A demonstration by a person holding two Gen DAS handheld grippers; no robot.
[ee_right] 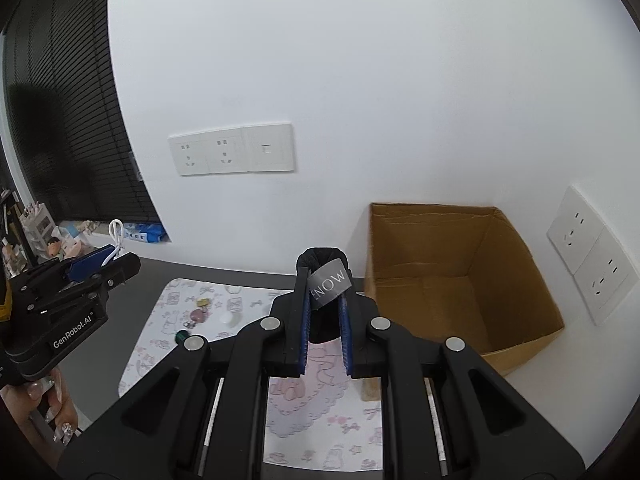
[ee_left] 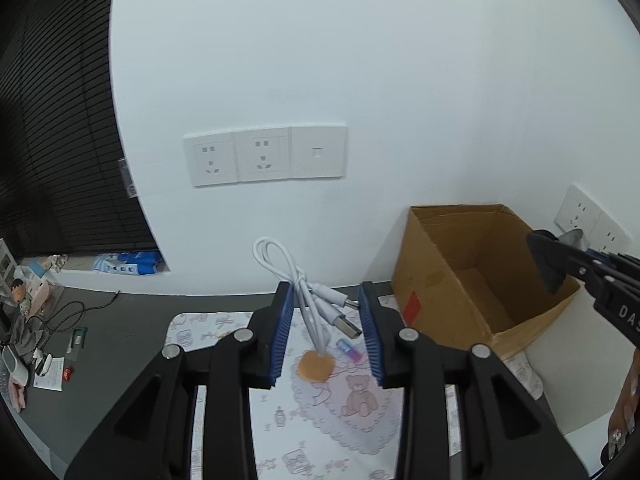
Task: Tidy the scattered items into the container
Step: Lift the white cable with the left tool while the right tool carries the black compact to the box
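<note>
My left tool [ee_left: 326, 334] clamps the white cable [ee_left: 316, 304]; my right tool [ee_right: 325, 322] clamps a black roll [ee_right: 324, 280], cardboard box [ee_right: 516, 344] at 2 o'clock

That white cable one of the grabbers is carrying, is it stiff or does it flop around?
Probably floppy: the white USB cable loops above the left gripper while its plugs droop. It looks light. Its smooth sheath might slip, as the pads seem to pinch only a few strands.

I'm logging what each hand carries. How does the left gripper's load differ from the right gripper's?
The left gripper holds a white USB cable, looped and dangling loose; the right gripper clamps a black fabric roll with a grey label, compact and upright. Both are off the mat, short of the cardboard box.
</note>
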